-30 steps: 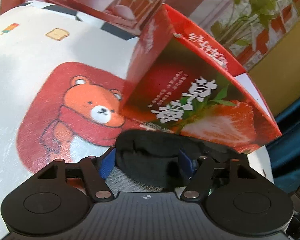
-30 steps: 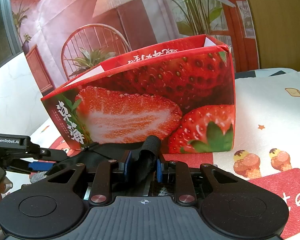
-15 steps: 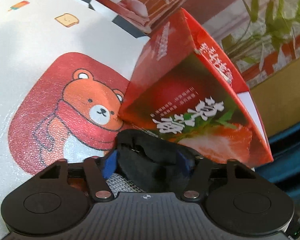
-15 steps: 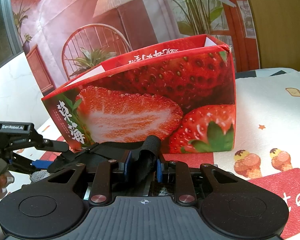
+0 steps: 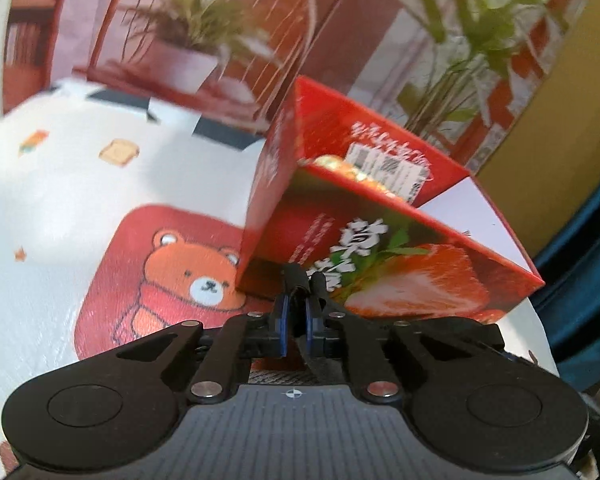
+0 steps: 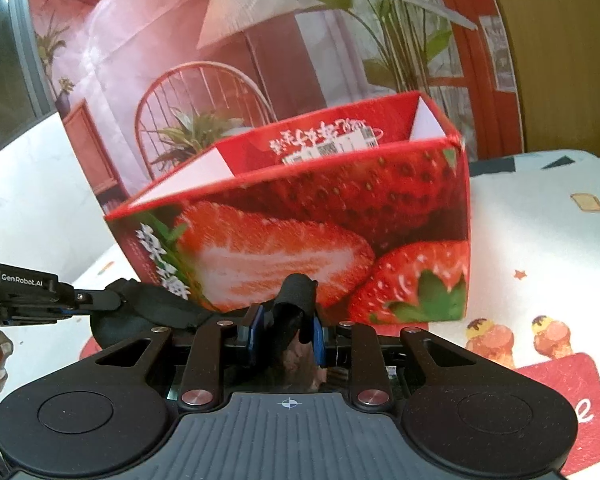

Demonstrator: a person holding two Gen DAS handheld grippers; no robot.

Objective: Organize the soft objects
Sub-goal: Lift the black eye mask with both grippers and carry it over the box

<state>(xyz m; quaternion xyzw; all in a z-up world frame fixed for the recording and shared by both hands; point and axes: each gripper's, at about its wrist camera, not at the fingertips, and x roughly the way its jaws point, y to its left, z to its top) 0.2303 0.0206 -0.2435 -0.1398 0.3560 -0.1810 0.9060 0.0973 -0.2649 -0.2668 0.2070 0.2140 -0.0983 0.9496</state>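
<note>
A bear-print tablecloth (image 5: 80, 184) lies before a printed room backdrop (image 6: 148, 40).

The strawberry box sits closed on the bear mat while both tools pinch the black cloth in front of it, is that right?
Not quite: the strawberry box is open at the top, not closed. The right wrist view shows its inner walls and a label inside. The rest holds: it sits on the bear mat, and the left tool and right tool both pinch the black cloth in front of it.
</note>
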